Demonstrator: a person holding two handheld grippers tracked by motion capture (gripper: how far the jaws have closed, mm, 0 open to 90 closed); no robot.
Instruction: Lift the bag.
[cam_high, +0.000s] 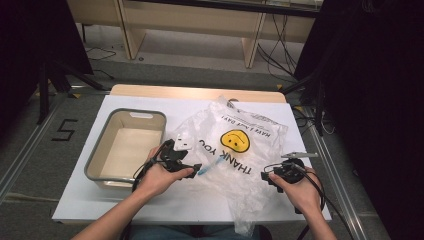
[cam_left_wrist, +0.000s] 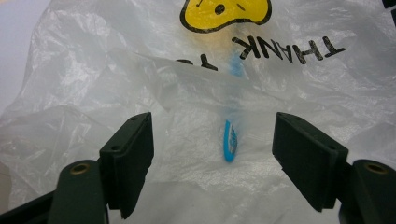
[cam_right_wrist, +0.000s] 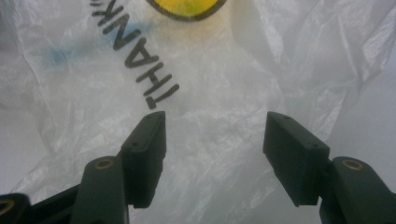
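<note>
A crumpled clear plastic bag (cam_high: 235, 155) with a yellow smiley and "THANK YOU" print lies on the white table. A slim blue object (cam_high: 208, 168) lies at its left edge, partly under the film. My left gripper (cam_high: 196, 168) points right at it. In the left gripper view the jaws stand open, and the blue object (cam_left_wrist: 229, 145) lies on the bag (cam_left_wrist: 140, 84) between them, untouched. My right gripper (cam_high: 266, 175) sits at the bag's right side, pointing left. It (cam_right_wrist: 212, 140) stands open over the bag (cam_right_wrist: 219, 93), with nothing pressed between its pads.
A grey-rimmed beige bin (cam_high: 97, 160) stands empty at the table's left. A small white item (cam_high: 182, 144) rests by the bag's left edge, just beyond my left hand. The table's front edge runs close under both forearms.
</note>
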